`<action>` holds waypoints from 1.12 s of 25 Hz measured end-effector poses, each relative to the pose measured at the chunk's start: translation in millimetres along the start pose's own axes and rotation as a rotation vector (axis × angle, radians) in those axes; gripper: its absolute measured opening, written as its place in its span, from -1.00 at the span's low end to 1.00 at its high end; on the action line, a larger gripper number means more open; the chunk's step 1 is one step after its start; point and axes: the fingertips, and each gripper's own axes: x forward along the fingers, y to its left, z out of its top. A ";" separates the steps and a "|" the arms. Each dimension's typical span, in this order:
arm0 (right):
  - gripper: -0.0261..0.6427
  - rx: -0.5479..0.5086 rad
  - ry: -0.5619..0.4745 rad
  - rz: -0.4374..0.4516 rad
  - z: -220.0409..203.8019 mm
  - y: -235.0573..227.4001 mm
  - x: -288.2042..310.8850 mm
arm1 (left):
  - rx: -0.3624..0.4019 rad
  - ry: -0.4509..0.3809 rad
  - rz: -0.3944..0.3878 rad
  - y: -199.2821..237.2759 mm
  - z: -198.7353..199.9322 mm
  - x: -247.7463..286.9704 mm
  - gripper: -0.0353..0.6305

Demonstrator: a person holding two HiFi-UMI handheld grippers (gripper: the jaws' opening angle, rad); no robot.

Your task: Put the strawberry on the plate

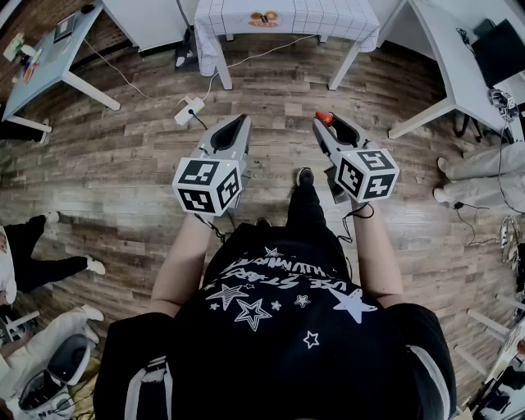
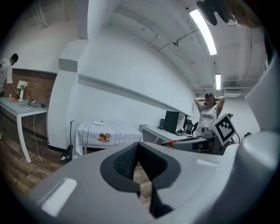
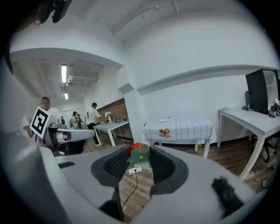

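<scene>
Wood-plank floor [image 1: 123, 172]: one white power strip [image 1: 189, 109] lies on it, with its cable [image 1: 246, 53] trailing across the boards. Table [image 1: 328, 20] with a checked white cloth stands by the wall, and one small white plate [image 3: 163, 120] rests on top.

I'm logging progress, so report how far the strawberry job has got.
Done: the strawberry is picked up, pinched at the tip of the right tool. In hand: it is held above the wooden floor, well short of the checked table. Left: carry it over to that table and set it on the white plate there.
</scene>
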 end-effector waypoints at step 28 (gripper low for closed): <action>-0.48 -0.003 0.009 0.069 55.0 -105.8 117.0 | -0.032 0.014 0.115 69.0 29.1 132.9 -0.87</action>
